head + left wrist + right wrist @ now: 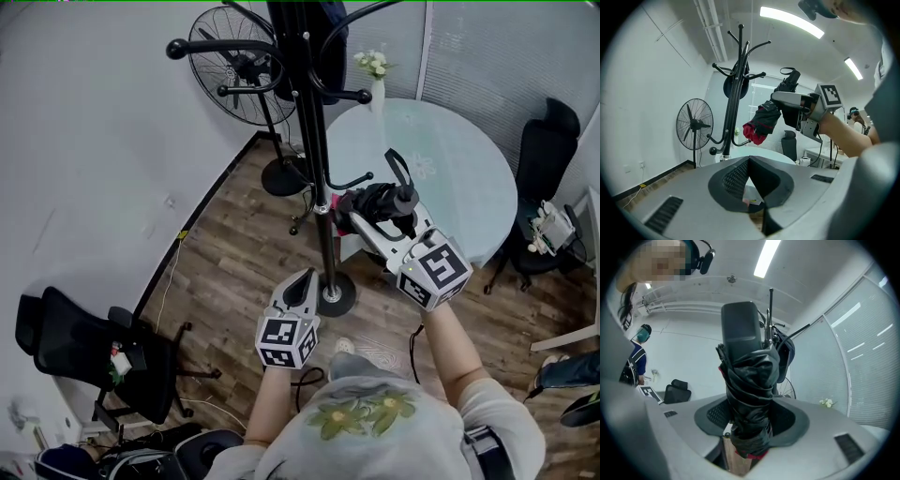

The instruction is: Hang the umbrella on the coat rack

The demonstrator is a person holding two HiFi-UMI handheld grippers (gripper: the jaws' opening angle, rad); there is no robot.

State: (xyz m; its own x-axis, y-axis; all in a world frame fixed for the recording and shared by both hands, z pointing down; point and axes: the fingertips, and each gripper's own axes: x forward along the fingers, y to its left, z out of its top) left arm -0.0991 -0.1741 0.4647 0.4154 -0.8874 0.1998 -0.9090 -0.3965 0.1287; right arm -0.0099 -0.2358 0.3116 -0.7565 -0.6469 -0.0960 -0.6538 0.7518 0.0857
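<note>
The black coat rack (322,178) stands on a round base right in front of me, its curved hooks spreading near the top. My right gripper (363,218) is shut on a folded black umbrella (382,201) with a red edge, held just right of the pole at mid height. The umbrella's wrist loop (397,168) sticks out past the jaws. From the left gripper view the umbrella (766,119) hangs beside the rack (736,93). In the right gripper view the umbrella (750,394) fills the jaws. My left gripper (302,282) is shut and empty, low beside the pole.
A standing fan (239,66) is behind the rack by the wall. A round glass table (450,178) with a flower vase (375,75) lies to the right. Black chairs stand at the left (94,352) and far right (544,159). A dark bag (305,23) hangs on the rack's top.
</note>
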